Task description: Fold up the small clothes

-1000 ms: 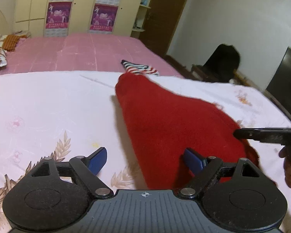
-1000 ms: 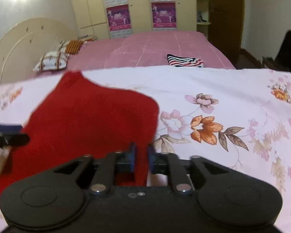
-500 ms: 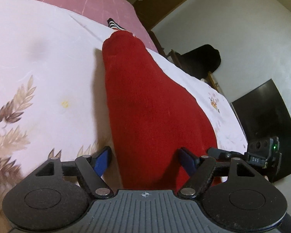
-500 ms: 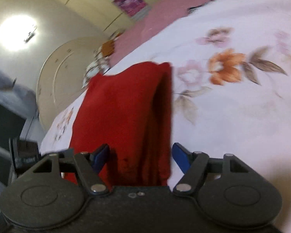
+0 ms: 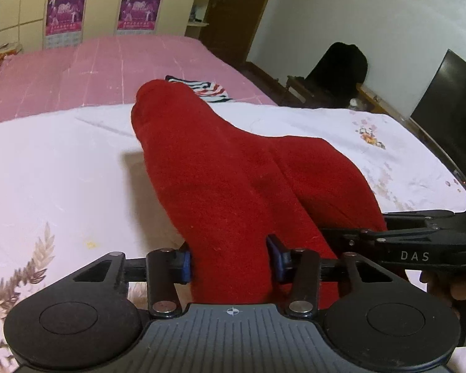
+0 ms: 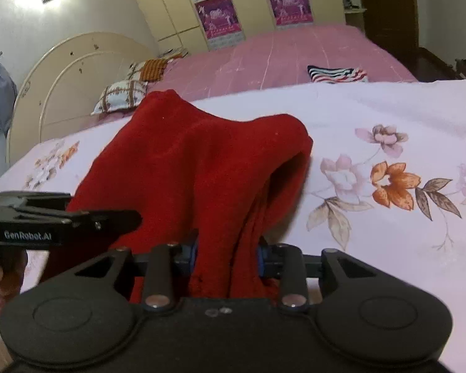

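A white floral bedsheet (image 5: 62, 171) carries a thick red knitted garment (image 5: 233, 171), bunched and lifted at its near edge. The left gripper (image 5: 230, 262) and right gripper (image 6: 226, 255), jaws just closing, each pinch that edge. Only the right view shows pillows (image 6: 121, 96).

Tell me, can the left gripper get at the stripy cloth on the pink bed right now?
Probably not: the left gripper has just been closing on the red garment, whose bulk lies between it and the striped cloth far behind.
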Tool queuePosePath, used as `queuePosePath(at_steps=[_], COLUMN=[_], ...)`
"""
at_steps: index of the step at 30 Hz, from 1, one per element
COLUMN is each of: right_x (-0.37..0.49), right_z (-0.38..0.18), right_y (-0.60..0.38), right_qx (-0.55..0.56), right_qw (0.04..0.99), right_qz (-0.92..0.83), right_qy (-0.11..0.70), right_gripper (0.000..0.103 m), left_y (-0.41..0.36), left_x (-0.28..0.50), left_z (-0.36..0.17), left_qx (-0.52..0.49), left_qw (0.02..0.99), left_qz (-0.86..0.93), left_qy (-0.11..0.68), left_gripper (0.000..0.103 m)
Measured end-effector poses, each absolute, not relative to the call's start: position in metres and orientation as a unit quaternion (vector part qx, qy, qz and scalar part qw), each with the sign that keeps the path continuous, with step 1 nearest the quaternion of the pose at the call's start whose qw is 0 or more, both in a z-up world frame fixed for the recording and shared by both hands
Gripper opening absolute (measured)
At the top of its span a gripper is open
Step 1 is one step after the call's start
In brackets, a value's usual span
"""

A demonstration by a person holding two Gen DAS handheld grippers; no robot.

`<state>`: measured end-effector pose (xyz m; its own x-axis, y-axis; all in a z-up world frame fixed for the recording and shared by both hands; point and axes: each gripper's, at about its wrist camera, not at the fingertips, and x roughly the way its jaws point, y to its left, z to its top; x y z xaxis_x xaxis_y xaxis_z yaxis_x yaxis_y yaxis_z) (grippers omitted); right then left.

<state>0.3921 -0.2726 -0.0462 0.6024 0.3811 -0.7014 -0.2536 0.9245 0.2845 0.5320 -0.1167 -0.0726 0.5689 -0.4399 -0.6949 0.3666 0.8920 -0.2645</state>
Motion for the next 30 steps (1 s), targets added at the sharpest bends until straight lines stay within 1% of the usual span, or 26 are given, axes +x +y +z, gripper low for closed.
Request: queuePosePath(at_steps=[5,10,17,22,30], right_x=[0.371,0.358,0.342,0.339,0.343], right_z=[-0.031,-0.004,0.019,0.019,-0.007], right_y=[-0.271,-0.253,-0.192,-0.143,-0.06], right_qx=[0.088,0.084,0.053,0.048,0.059], right_qw=[0.894,0.897,0.897,0.885,0.857], right_qz=[0.182,0.197,0.236,0.272,0.304], right_qy=[0.399,0.387,0.37,0.376,0.411], right_gripper=[0.031,0.031,0.031,0.031,0.031], left_y=[-0.107,-0.078,-0.022,0.034,0.102], left_x=[0.513,0.492,0.458,0.441,0.434], left_z=[-0.042,-0.021,0.001,-0.006,-0.037], left_qx=[-0.028,-0.024,-0.017,-0.022,-0.029], left_qw=[0.894,0.903,0.916,0.915,0.903], left_qz=[-0.224,-0.21,-0.169,-0.141,-0.083], left_qy=[0.387,0.374,0.363,0.378,0.419], left_gripper=[0.046,0.046,0.046,0.046,0.046])
